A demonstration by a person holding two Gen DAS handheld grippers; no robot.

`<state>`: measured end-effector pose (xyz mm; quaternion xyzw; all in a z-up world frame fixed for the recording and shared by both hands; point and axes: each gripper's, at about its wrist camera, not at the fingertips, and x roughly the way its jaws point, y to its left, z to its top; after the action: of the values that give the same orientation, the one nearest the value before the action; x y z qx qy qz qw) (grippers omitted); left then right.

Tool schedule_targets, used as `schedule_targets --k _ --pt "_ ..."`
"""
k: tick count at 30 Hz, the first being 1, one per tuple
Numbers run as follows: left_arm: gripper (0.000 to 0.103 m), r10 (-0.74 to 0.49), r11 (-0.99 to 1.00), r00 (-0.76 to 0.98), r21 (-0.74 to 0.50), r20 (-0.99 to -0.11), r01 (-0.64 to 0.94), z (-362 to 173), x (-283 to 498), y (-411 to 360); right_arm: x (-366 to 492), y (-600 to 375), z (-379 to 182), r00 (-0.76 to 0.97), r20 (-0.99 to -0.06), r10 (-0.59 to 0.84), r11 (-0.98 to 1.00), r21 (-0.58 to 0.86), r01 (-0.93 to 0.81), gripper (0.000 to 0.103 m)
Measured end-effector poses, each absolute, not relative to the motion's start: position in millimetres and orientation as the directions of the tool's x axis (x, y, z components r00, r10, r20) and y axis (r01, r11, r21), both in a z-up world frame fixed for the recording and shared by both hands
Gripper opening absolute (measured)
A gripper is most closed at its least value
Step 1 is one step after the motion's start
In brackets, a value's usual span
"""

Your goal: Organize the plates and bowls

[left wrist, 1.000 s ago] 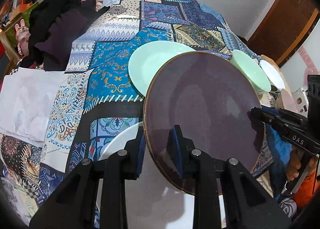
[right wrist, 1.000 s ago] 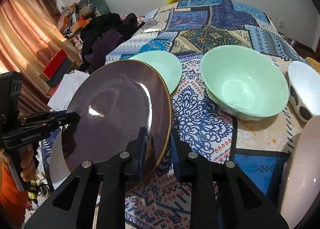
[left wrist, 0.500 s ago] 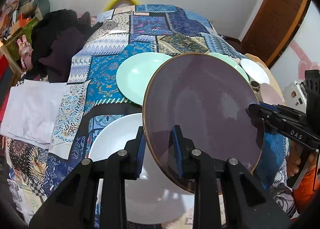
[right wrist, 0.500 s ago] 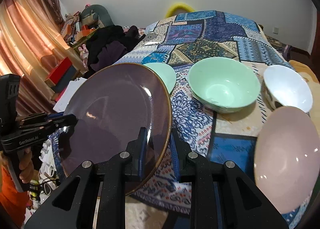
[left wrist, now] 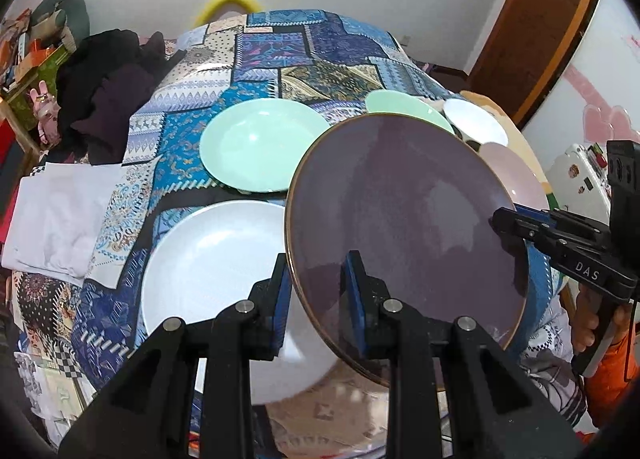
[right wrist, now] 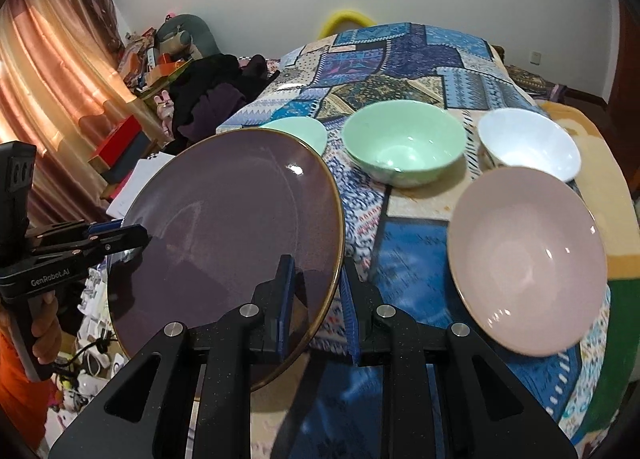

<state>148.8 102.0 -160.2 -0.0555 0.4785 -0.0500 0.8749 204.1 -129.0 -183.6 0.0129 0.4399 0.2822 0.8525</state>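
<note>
Both grippers are shut on one large purple plate with a gold rim (left wrist: 404,227), held tilted in the air above the patterned bed. My left gripper (left wrist: 318,279) clamps its near-left rim; my right gripper (right wrist: 316,283) clamps the opposite rim (right wrist: 240,243). A white plate (left wrist: 216,263) lies below the left gripper. A mint plate (left wrist: 260,147) lies beyond it. A mint bowl (right wrist: 404,147), a white bowl (right wrist: 528,147) and a pink bowl (right wrist: 524,255) sit to the right.
A patchwork blanket (left wrist: 320,51) covers the bed. Dark clothes (left wrist: 108,91) and folded white cloth (left wrist: 60,215) lie at the left edge. Curtains and clutter (right wrist: 60,91) stand left of the bed; a wooden door (left wrist: 532,31) is right.
Both grippers have risen and drawn back with the purple plate; more of the white plate and the pink bowl has come into view.
</note>
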Motion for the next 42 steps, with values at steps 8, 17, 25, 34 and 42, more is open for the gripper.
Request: schedule_targets --k 8,17,25,34,42 --pt "0.026 -0.158 0.987 0.502 -0.155 -0.851 0.048 -173.6 140.4 77.7 193.9 -153.6 -193.9 0.444 -0.755 0.482 0.851 0.282 -0.443 0.02" --pt "0.026 -0.17 0.985 0.44 -0.16 -0.882 0.06 -198.7 138.9 56.7 191.3 -167.9 -214.3 0.423 -0.784 0.454 0.868 0.283 -0.408 0.02" --pt "0.026 -0.18 0.984 0.388 -0.168 -0.904 0.064 -221.6 149.7 45.7 196.2 -179.9 -230.4 0.4 -0.803 0.442 0.878 0.296 -0.375 0.02" --pt "0.026 -0.196 0.981 0.357 -0.184 -0.914 0.066 -237.1 164.3 38.3 200.3 -189.2 -240.5 0.393 -0.818 0.42 0.891 0.29 -0.349 0.02" --pt "0.027 -0.201 0.979 0.357 -0.191 -0.912 0.066 -240.6 175.2 34.9 202.8 -195.2 -240.9 0.404 -0.815 0.416 0.896 0.291 -0.336 0.02"
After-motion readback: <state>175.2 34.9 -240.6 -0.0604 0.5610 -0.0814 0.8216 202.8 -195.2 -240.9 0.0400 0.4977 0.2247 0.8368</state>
